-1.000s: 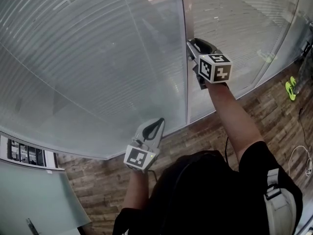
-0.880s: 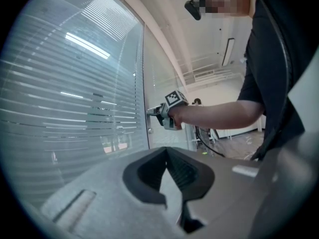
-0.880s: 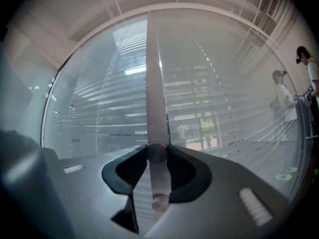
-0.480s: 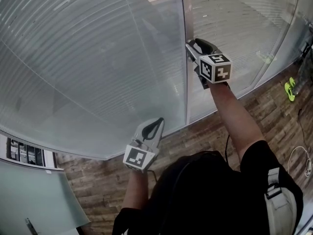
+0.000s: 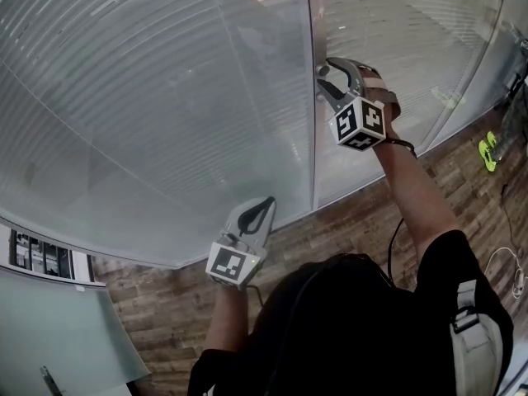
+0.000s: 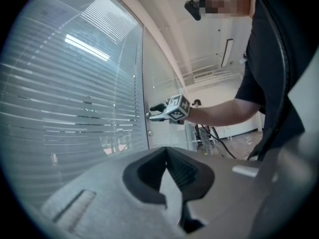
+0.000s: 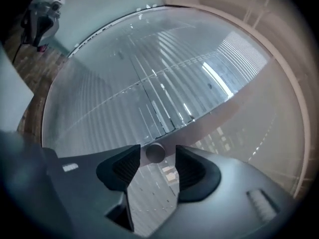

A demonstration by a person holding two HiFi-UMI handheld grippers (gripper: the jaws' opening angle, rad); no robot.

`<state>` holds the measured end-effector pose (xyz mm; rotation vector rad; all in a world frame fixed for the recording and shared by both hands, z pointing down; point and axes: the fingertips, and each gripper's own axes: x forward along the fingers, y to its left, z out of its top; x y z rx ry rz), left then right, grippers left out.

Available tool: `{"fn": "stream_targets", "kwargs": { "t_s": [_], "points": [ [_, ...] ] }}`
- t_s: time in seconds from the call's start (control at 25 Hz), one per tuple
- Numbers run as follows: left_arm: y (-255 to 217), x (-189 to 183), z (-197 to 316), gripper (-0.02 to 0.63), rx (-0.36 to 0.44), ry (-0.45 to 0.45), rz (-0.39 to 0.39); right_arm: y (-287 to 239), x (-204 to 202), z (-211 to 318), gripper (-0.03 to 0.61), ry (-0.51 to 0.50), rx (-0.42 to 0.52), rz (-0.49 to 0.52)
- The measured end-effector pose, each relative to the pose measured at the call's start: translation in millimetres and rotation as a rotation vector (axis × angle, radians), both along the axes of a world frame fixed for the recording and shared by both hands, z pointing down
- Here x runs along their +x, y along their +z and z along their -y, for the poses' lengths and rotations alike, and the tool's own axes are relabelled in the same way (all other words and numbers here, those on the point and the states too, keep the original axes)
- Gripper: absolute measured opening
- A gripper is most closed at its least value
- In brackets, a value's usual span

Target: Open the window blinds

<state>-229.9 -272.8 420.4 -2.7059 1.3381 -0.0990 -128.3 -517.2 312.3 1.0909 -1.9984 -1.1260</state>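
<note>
The right gripper [image 5: 323,74], upper centre on an outstretched arm, has just been opening its jaws, which stand apart either side of a round knob [image 7: 155,153], while the left gripper [image 5: 271,202], lower centre, has its jaws together.

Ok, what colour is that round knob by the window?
Silver-grey knob, clearest in the right gripper view.
</note>
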Motion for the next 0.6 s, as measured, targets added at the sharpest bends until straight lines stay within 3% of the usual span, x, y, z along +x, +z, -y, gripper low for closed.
{"fn": "stream_targets", "kwargs": {
  "t_s": [0.36, 0.6],
  "points": [
    [0.0, -2.4, -1.1, 0.004, 0.009, -0.013, 0.007, 8.4, -1.7, 7.5, 0.212, -0.008, 0.001, -0.075],
    [-3.5, -9.2, -1.1, 0.005, -0.006, -0.031, -0.014, 10.7, -3.5, 11.4, 0.138, 0.007, 0.014, -0.112]
  ]
}}
